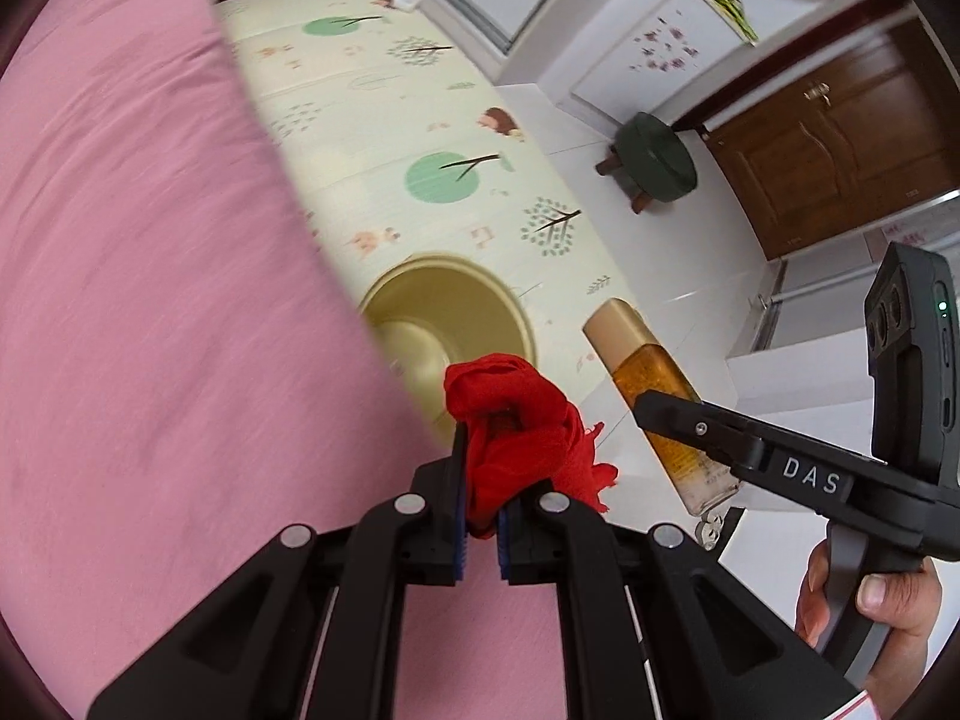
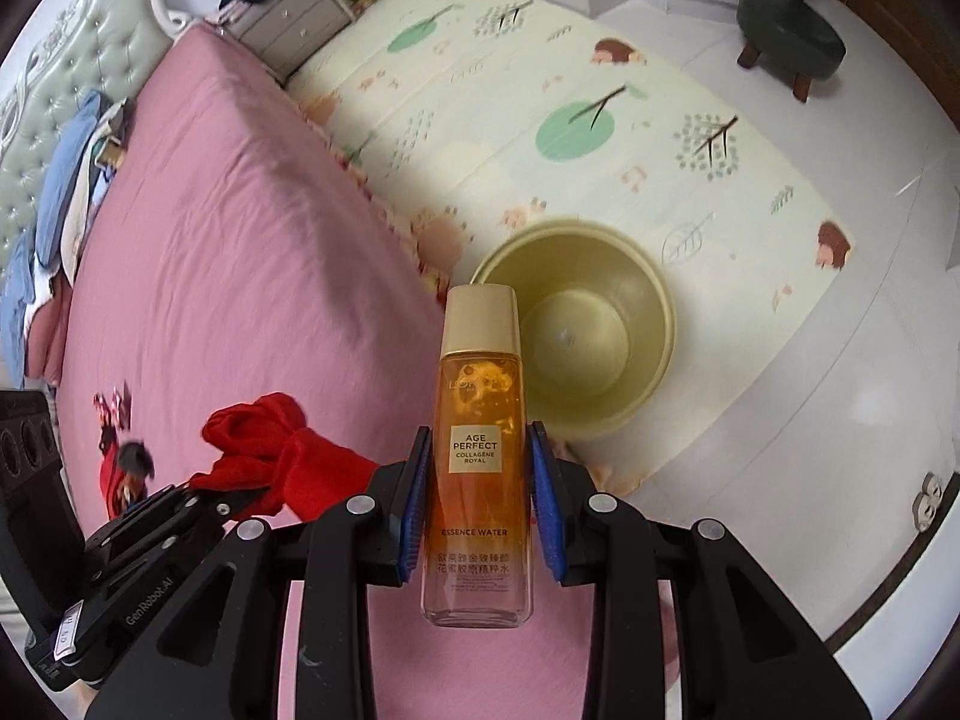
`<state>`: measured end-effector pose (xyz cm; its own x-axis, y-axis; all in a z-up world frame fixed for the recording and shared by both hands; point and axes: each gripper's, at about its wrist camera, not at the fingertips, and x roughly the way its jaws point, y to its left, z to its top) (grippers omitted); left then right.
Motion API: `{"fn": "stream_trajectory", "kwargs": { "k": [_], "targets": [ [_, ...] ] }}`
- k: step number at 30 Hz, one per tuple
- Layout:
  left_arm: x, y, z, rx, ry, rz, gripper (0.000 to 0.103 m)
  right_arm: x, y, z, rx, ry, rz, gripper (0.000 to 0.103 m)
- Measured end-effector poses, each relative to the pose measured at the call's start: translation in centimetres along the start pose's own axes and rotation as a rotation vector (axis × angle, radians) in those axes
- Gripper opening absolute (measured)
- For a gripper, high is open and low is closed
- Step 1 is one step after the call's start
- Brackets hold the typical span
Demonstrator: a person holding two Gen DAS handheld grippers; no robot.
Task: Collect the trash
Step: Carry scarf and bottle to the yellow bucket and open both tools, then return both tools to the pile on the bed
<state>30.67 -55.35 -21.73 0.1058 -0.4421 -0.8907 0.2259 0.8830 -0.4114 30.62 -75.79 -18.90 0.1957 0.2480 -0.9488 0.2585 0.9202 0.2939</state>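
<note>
Bedroom floor with printed play mat [image 2: 600, 90], pink bed [image 2: 210, 240] alongside, both tools over the bed's edge near the foot corner. Yellow bin [image 2: 654, 324] stands on the mat just beside the bed, looks empty inside. Right tool [image 2: 480, 510] clamped on amber bottle [image 2: 477, 420], cap forward toward the bin. Left tool [image 1: 480, 516] pinched together on crumpled red cloth [image 1: 516, 420]. Both likely carried for dropping into the bin; nothing dropped yet.

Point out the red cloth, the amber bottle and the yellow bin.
red cloth [image 1: 516, 432], left wrist view, bunched middle.
amber bottle [image 2: 477, 414], right wrist view, its label.
yellow bin [image 2: 600, 402], right wrist view, near inner wall.
</note>
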Motion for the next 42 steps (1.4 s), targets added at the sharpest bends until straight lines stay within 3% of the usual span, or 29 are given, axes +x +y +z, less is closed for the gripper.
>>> {"fn": "stream_trajectory", "kwargs": {
  "k": [2,3,4,6,13,21,29,42],
  "targets": [
    [0.9,-1.0,1.4,0.027,-0.001,0.016,0.030,-0.5,-0.7,1.1,0.002,-0.035,-0.004,0.037],
    [1.3,-1.3,2.0,0.029,-0.004,0.035,0.062,-1.0,-1.1,1.8,0.005,-0.063,-0.010,0.049],
    [1.2,-1.3,2.2,0.027,-0.017,0.049,0.079,-1.5,-1.5,2.4,0.004,-0.087,-0.016,0.053],
    [1.1,-1.6,2.9,0.033,-0.051,0.057,0.080,-2.0,-1.8,3.0,0.001,-0.111,-0.032,0.052],
    [0.6,-0.9,3.0,0.008,-0.041,0.036,0.081,-2.6,-2.1,3.3,0.007,-0.120,-0.013,0.052],
    [-2.6,1.9,1.1,-0.062,-0.077,0.025,0.081,-2.4,2.2,1.1,-0.060,-0.082,0.043,0.052],
    [-8.7,8.5,-3.5,-0.196,-0.141,0.038,0.082,-2.0,10.9,-2.6,-0.179,-0.035,0.144,0.052],
    [-19.6,22.0,-15.7,-0.424,-0.256,0.125,0.082,0.9,26.1,-12.5,-0.383,0.062,0.219,0.052]
  ]
}}
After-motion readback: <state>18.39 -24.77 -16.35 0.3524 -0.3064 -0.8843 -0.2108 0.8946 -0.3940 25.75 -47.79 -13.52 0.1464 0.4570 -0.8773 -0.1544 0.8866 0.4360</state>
